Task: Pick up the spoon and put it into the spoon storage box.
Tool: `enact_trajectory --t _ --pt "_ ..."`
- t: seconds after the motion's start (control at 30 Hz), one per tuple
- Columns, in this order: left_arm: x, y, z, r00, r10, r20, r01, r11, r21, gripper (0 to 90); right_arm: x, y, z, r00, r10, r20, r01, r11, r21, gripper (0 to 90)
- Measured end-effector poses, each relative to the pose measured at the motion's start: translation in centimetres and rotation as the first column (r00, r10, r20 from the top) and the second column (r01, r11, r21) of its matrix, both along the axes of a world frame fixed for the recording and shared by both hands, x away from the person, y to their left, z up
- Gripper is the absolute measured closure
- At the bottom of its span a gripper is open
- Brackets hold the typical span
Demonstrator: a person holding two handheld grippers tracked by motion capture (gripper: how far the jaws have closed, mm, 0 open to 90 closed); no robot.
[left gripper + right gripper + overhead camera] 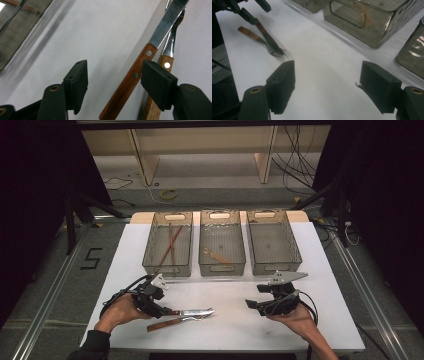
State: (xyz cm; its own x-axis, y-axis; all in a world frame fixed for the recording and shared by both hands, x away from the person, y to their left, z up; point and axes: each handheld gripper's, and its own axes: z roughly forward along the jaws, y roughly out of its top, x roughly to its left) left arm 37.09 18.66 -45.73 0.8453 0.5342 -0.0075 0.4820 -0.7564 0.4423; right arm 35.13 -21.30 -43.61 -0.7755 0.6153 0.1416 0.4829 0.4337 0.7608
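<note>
Fingers (77, 82) of the left gripper (113, 83) are spread around the wooden handle of the knife (140, 70), not pinching it. The knife lies on the white worktop (235, 320), just beside the fork (168, 58). Right gripper (329, 86) hovers well apart, fingers spread on nothing.

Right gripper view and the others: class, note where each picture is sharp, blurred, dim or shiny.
High view: dim, dark surround, the white table brightest. Left gripper view: knife handle sharp, glare on its blade, the bin at the top left soft. Right gripper view: knife and fork blurred, highlights on the bin walls.
</note>
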Motion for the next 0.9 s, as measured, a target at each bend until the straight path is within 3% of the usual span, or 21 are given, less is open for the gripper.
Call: enact_trajectory --t 0.2,0.37,0.67,0.9 --pt "-0.2 -0.5 -0.4 0.9984 -0.053 -0.02 0.054 0.9975 0.046 45.4 -0.1 0.0 0.0 1.0 0.003 -0.001 -0.003 1.0 -0.005 29.4" --pt "-0.3 -0.9 -0.5 0.9963 -0.079 -0.033 0.081 0.9954 0.051 50.0 -0.2 0.0 0.0 1.0 0.003 -0.001 -0.003 1.0 -0.004 29.4" --pt "-0.5 -1.4 -1.4 0.9866 -0.154 -0.055 0.159 0.9826 0.097 57.7 -0.1 0.0 -0.1 1.0 0.003 -0.002 -0.003 0.9999 -0.011 29.7" --pt "-0.6 -1.4 -1.3 0.9807 -0.19 -0.045 0.194 0.9758 0.101 64.9 -0.1 0.0 -0.1 1.0 0.009 -0.003 -0.009 0.9999 -0.013 30.0"
